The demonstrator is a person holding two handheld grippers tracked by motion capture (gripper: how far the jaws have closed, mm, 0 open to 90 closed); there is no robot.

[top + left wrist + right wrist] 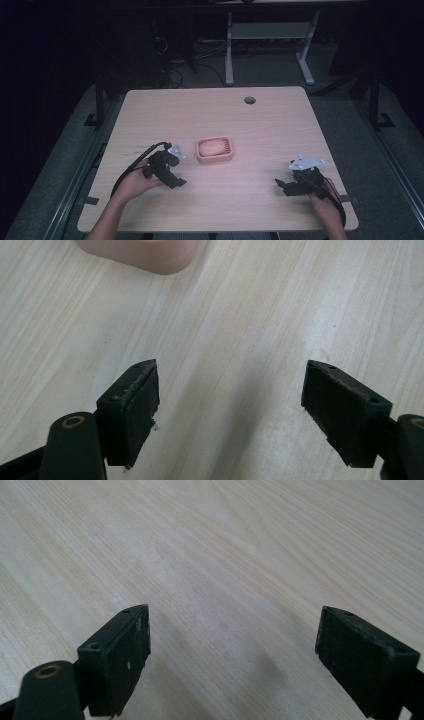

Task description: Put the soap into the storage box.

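Note:
A pink soap dish [215, 150] holding a pale orange soap bar [212, 146] sits near the middle of the light wooden table [210, 115]. My left gripper [175, 181] rests low over the table just left of the dish, held by a hand, jaws wide open with nothing between them. In the left gripper view the dish's rounded pink corner [145, 252] lies ahead at the top, beyond the open gripper [230, 407]. My right gripper [281, 186] is at the front right, open over bare wood [232, 652].
A round cable hole [249, 100] is at the table's far right side. Beyond the table stand white desk legs [229, 50] and cables on a dark floor. Metal rails run along both sides of the table.

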